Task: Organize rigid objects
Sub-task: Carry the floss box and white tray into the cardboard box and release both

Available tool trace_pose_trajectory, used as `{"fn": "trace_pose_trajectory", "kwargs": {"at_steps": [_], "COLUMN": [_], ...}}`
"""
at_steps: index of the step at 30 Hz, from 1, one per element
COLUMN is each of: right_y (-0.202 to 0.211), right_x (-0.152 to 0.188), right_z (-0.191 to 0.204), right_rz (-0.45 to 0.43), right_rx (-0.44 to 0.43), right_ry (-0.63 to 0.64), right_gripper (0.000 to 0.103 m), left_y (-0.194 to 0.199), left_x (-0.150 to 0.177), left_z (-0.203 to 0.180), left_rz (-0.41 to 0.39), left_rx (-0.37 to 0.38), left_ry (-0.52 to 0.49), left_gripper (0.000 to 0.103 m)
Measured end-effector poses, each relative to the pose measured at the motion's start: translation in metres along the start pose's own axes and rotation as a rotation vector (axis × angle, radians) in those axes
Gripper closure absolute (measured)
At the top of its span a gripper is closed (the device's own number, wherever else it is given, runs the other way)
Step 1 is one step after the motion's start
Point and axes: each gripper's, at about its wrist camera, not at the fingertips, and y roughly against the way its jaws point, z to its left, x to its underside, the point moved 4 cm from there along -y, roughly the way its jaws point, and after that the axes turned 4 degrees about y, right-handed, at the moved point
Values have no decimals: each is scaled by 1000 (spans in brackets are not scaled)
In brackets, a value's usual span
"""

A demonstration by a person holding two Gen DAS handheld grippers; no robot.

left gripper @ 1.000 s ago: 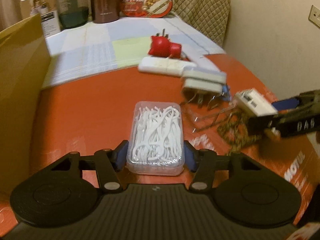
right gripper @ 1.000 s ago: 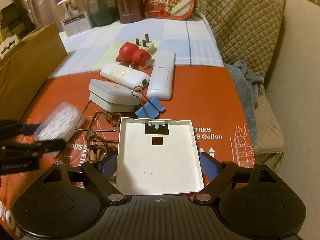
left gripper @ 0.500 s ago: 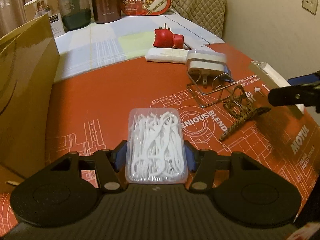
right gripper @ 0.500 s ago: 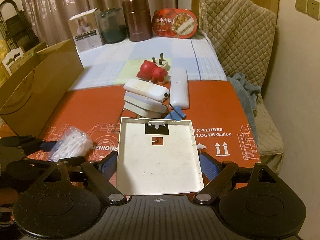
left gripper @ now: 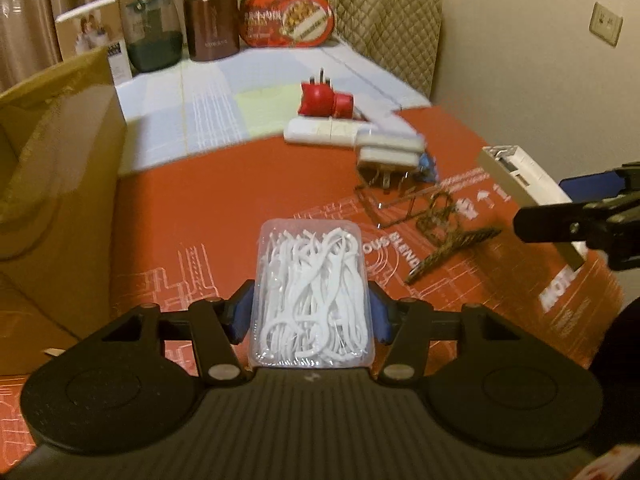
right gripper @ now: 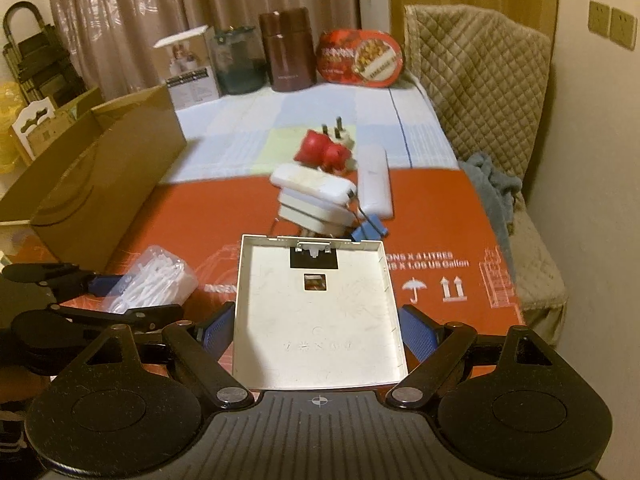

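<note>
My left gripper (left gripper: 311,312) is shut on a clear plastic box of white floss picks (left gripper: 312,292) and holds it above the red mat (left gripper: 200,200). It also shows at the left of the right wrist view (right gripper: 150,284). My right gripper (right gripper: 318,328) is shut on a flat white square tray-like cover (right gripper: 318,312), held level above the mat; it shows at the right of the left wrist view (left gripper: 524,184). On the mat lie a white adapter (right gripper: 316,208), a white bar (right gripper: 374,184), a red plug (right gripper: 324,152), a blue binder clip (right gripper: 370,232) and a brown hair clip (left gripper: 448,236).
An open cardboard box (left gripper: 52,168) stands at the left (right gripper: 100,184). Jars, a white carton and a red food pack (right gripper: 360,60) stand at the back of the checked cloth. A padded chair (right gripper: 480,80) and grey cloth (right gripper: 494,184) sit at the right, by the wall.
Both grippers rose and drew back from the mat, each still holding its object. The views show more of the cardboard box and the room than one second ago.
</note>
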Motion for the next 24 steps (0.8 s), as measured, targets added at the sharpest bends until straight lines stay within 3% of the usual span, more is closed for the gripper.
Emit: {"fn": "trace_pose_trajectory", "kwargs": {"at_steps": [6, 10, 18, 24], "right_y": [21, 26, 9, -39], "right_x": [-30, -60, -120, -140], "right_z": [30, 64, 172, 239], "right_rz": [-54, -90, -145, -101], "right_rx": [-29, -93, -257, -322], "right_ry": [58, 81, 201, 259], "right_gripper": [20, 20, 20, 20], "left_y": [44, 77, 131, 142], "left_x": [-23, -44, -69, -64], "left_z": [18, 47, 158, 233], "left_rz": [-58, -100, -126, -95], "left_rx": [-20, -49, -202, -267], "left_ry": [22, 41, 93, 134], "left_gripper": [51, 51, 51, 51]}}
